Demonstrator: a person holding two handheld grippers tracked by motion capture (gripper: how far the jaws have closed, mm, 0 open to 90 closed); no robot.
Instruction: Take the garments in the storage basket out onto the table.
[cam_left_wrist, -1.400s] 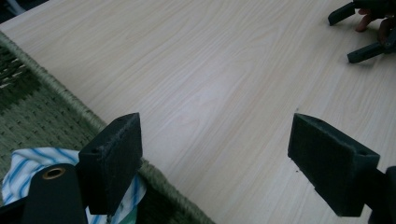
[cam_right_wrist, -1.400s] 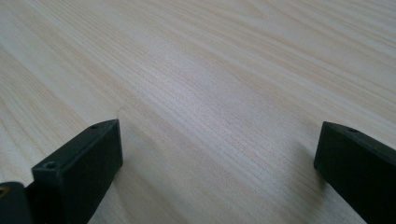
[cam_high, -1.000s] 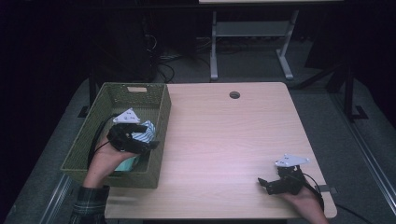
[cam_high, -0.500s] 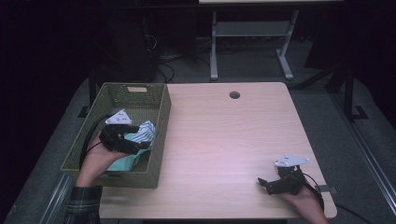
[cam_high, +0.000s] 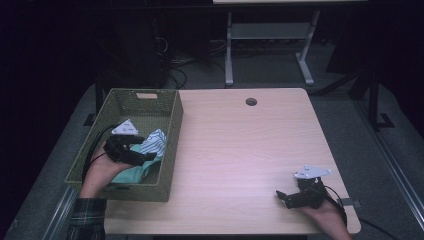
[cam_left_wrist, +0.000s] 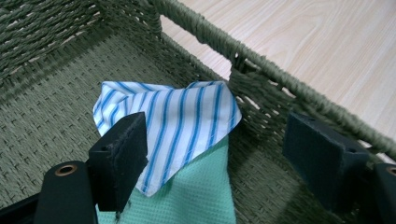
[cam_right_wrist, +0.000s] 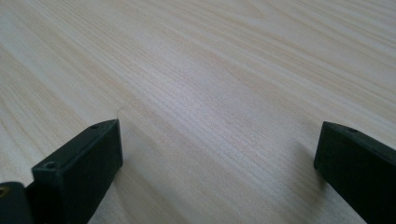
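Note:
A green woven basket (cam_high: 172, 125) stands at the table's left side. Inside it lie a blue-and-white striped cloth (cam_high: 155, 140) (cam_left_wrist: 182, 121) and, under it, a mint-green cloth (cam_high: 131, 172) (cam_left_wrist: 196, 196). My left gripper (cam_high: 147, 156) (cam_left_wrist: 219, 154) hovers inside the basket just over the striped cloth, jaws wide open, the cloth's corner lying between them without being pinched. My right gripper (cam_high: 281, 196) (cam_right_wrist: 219, 163) rests low over the bare wooden tabletop (cam_right_wrist: 210, 70) near the front right corner, open, with nothing between its jaws.
The basket's near wall (cam_left_wrist: 280, 79) with its handle slot rises close to my left gripper's right jaw. A round cable hole (cam_high: 251, 101) sits at the table's far edge. A metal stand (cam_high: 270, 35) and cables lie on the floor behind the table.
My left hand has moved farther back and lower into the basket, closer to the striped cloth. The right hand has stayed in place.

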